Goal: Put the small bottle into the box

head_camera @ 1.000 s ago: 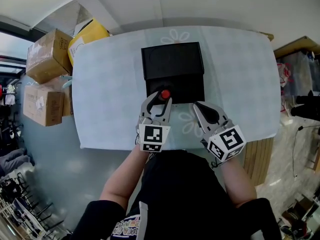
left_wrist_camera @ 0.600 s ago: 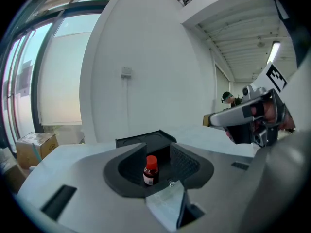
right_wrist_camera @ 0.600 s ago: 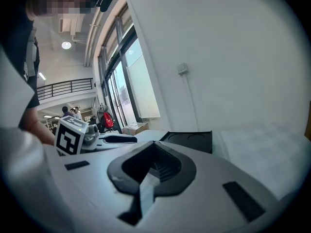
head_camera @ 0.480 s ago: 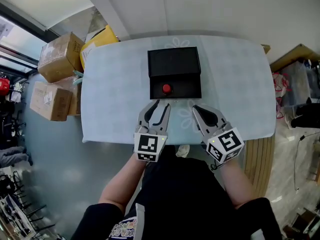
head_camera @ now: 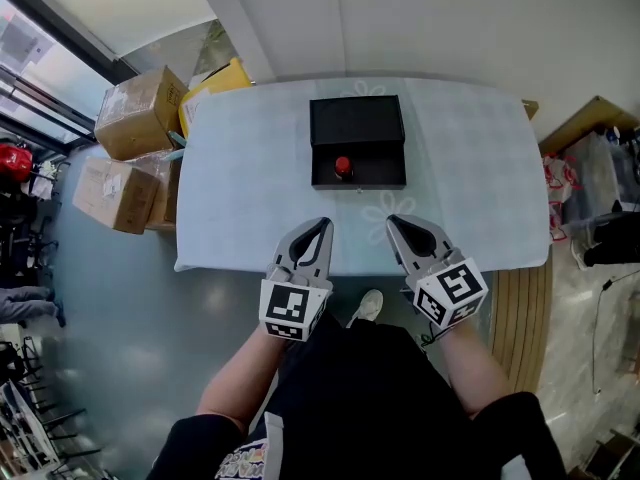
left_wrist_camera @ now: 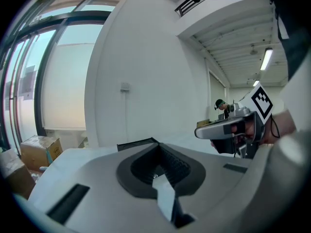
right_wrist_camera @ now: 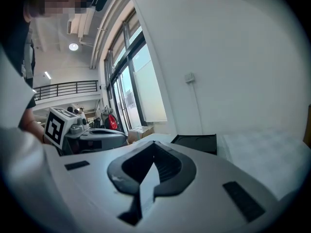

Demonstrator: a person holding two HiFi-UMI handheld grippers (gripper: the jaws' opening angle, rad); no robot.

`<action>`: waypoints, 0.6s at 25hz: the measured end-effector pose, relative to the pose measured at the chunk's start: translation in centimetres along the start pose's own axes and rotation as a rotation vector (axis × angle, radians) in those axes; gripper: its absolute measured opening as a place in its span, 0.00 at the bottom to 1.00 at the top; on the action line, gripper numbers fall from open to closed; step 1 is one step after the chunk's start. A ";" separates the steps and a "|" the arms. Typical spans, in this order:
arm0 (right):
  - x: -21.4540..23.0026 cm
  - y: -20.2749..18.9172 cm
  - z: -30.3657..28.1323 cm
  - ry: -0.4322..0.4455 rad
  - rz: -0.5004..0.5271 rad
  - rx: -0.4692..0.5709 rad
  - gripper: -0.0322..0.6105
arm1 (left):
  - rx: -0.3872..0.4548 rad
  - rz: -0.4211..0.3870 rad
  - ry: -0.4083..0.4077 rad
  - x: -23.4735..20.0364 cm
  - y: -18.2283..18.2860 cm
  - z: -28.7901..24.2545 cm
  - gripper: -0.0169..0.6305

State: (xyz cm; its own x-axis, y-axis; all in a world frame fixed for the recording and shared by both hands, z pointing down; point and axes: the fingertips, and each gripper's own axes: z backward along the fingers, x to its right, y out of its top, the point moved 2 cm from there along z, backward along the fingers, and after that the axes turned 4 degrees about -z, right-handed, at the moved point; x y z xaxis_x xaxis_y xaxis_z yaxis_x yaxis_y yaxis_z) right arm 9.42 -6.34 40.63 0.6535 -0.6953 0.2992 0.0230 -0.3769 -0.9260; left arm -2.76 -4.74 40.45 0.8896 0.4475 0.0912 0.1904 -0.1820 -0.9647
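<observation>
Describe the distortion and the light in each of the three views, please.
Head view: strong fisheye, the table edges bow, light even, the small bottle in the box sharp. Left gripper view: dark round border, windows washed out. Right gripper view: same border, ceiling lamp bright.

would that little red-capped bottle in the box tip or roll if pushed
The small bottle shows only its red cap from above, so it likely stands upright and could tip if nudged. It looks tiny beside the box, so probably light. It may roll, but the box walls should stop it.
</observation>
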 end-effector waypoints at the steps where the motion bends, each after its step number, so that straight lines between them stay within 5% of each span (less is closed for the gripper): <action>1: -0.6 -0.2 0.1 0.000 0.000 0.000 0.06 | -0.002 0.003 -0.005 0.0 0.0 0.7 0.04; 15: -9.3 -2.0 -1.3 -0.074 -0.042 0.019 0.06 | 0.009 0.002 -0.177 -1.7 -1.4 8.3 0.04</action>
State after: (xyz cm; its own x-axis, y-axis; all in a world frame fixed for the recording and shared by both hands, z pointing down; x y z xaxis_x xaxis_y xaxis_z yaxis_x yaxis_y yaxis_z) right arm 2.32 0.07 39.99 0.7056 -0.6320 0.3205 0.0652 -0.3925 -0.9174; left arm -7.97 2.00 39.64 0.8029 0.5944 0.0452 0.1845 -0.1757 -0.9670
